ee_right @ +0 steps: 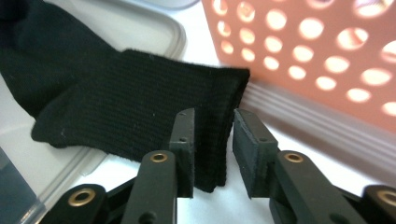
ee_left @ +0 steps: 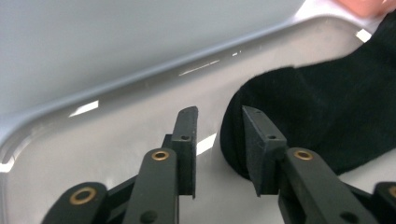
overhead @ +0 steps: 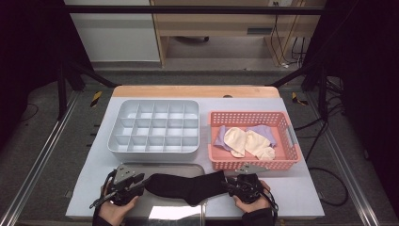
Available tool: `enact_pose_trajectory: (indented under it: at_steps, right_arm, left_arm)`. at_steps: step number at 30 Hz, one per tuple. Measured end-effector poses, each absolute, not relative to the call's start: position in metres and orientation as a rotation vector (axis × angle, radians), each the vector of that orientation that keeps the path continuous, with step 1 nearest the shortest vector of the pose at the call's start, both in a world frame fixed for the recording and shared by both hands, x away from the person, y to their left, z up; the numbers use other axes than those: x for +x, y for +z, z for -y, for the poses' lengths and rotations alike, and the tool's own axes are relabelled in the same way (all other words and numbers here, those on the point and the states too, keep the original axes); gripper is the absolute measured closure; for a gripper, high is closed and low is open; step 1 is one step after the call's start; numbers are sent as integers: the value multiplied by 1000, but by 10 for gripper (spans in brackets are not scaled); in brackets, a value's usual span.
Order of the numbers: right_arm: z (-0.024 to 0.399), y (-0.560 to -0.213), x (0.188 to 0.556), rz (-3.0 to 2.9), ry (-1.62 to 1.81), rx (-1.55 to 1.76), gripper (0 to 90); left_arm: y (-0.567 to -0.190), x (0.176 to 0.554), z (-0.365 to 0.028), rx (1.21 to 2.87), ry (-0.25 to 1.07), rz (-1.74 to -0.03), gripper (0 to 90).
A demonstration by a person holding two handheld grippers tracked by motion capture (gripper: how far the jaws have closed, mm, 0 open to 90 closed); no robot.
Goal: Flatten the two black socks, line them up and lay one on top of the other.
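In front of me the pale grey tabletop [overhead: 301, 193] carries a grey compartment box [overhead: 155, 127] at centre left of the frame, a coral perforated basket [overhead: 254, 162] beside it on the right, and a shiny metal tray [overhead: 174, 214] at the bottom edge, where the black sock [overhead: 186, 185] lies, its cuff reaching onto the tabletop.

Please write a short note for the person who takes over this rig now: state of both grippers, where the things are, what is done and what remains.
Left gripper: open, jaws at the toe end of the black sock, not pressing it.
Right gripper: open, the sock's cuff edge between its jaws, not clamped.
The sock lies flat, partly on the metal tray at the table's near edge.
Pink basket holds cream and purple socks.
Grey divided box: all compartments empty.
Done: black sock laid out. Left, probably: sort the socks into the box.
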State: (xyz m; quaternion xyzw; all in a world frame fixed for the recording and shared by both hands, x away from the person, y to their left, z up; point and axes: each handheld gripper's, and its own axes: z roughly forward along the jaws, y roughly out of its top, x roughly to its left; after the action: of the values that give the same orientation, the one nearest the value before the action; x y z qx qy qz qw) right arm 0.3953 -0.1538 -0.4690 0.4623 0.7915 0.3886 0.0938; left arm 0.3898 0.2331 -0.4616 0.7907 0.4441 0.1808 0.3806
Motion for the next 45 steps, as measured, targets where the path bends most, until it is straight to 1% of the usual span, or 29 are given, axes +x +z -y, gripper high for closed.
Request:
enact_pose_trajectory:
  at_steps: [1,5,7,10,11,15,21,24,26,31,33,36,38,41,45]
  right_arm:
    - [154,-469,395,-2341,1160,1370,691]
    - [152,-473,397,-2361,1136,1378,711]
    - [150,-474,398,-2377,1125,1366,739]
    - [149,-474,398,-2379,1116,1367,770]
    - [149,-474,398,-2380,1114,1371,782]
    - [149,-472,398,-2387,1094,1361,819]
    - [148,-472,397,-2377,1082,1359,826]
    - [147,-473,396,-2381,1104,1356,819]
    - [147,-473,395,-2380,1141,1335,805]
    - [152,-466,392,-2321,1227,1300,722]
    - [155,-464,392,-2300,1251,1294,695]
    - [158,-462,391,-2283,1268,1288,660]
    - [159,-461,391,-2269,1274,1288,641]
    - [161,-459,391,-2249,1285,1280,606]
    - [163,-459,390,-2231,1288,1274,581]
  left_arm:
    - [-462,392,-232,2029,455,-1129,640]
    - [-468,399,-226,2051,436,-1127,647]
    - [-469,400,-225,2052,431,-1128,704]
    - [-469,400,-223,2078,429,-1128,825]
    - [-469,400,-223,2080,432,-1130,845]
    - [-465,399,-226,2066,466,-1144,856]
    - [-468,395,-231,2088,467,-1177,856]
    - [-467,391,-230,2089,487,-1170,850]
    - [-465,388,-230,2081,498,-1169,827]
    - [-457,386,-236,2025,501,-1170,652]
    - [-452,385,-238,1983,467,-1161,618]
    - [-441,382,-234,1960,467,-1126,595]
    - [-434,380,-230,1957,467,-1094,596]
    - [-427,381,-222,1956,472,-1060,611]
    - [-424,383,-208,1960,477,-1033,630]
